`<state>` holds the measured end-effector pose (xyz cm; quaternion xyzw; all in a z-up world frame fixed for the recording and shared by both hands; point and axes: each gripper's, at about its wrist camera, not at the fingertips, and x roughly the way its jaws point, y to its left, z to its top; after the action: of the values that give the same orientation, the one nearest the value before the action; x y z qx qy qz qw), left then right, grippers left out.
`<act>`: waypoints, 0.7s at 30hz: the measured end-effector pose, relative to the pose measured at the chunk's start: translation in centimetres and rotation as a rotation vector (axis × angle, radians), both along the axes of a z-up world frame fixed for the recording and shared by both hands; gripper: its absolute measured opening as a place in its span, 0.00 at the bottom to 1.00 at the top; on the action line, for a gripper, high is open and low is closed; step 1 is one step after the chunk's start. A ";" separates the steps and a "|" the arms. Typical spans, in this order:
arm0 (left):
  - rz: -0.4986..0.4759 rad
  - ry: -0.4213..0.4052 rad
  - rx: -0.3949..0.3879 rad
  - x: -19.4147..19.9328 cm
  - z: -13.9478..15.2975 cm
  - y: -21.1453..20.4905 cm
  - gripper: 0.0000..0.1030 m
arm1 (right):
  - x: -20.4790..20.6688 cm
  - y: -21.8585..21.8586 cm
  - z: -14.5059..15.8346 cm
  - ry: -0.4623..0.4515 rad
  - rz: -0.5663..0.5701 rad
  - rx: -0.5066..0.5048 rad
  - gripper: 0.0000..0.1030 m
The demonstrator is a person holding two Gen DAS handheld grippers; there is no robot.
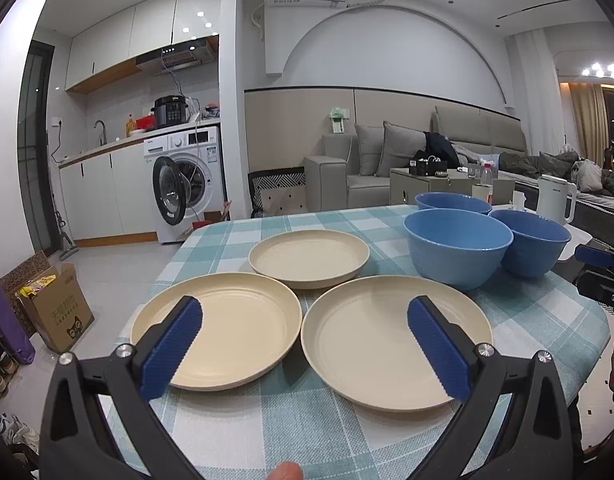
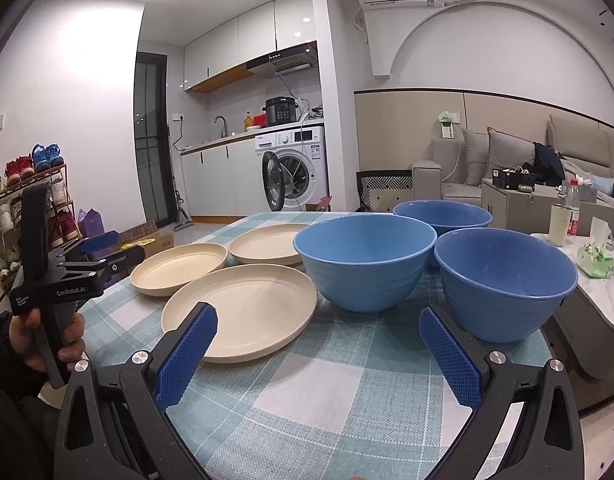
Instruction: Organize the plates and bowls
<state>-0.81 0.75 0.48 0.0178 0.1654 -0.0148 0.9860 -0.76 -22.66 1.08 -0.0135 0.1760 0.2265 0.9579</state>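
Observation:
Three cream plates lie flat on the checked tablecloth (image 1: 267,420): a left one (image 1: 235,336), a right one (image 1: 371,332) and a far one (image 1: 309,258). Three blue bowls stand upright to the right: a near one (image 1: 457,250), a right one (image 1: 533,246) and a far one (image 1: 451,202). My left gripper (image 1: 305,344) is open and empty above the two near plates. My right gripper (image 2: 319,350) is open and empty in front of the bowls (image 2: 365,260), (image 2: 503,280), with the nearest plate (image 2: 243,312) at its left finger.
The left gripper's body (image 2: 67,276) shows at the left of the right wrist view. A white kettle (image 1: 555,200) stands beyond the bowls. A side table (image 2: 579,252) with bottles stands right of the table. A cardboard box (image 1: 55,304) is on the floor at left.

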 end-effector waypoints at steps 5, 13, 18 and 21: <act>0.022 0.017 0.019 0.4 0.2 0.0 1.00 | 0.5 0.5 0.4 0.015 -0.005 -0.019 1.00; 0.046 0.046 0.016 1.2 1.0 1.1 1.00 | 1.6 2.1 2.0 0.012 -0.004 -0.085 1.00; 0.067 0.038 0.024 1.6 1.8 1.9 1.00 | 2.4 3.1 2.9 0.011 -0.015 -0.118 1.00; 0.077 0.036 0.033 1.8 2.3 2.2 1.00 | 2.9 3.5 3.2 0.022 -0.016 -0.124 1.00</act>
<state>1.00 2.99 2.77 0.0276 0.1840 0.0258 0.9822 2.15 -19.18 4.24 -0.0690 0.2005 0.2075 0.9550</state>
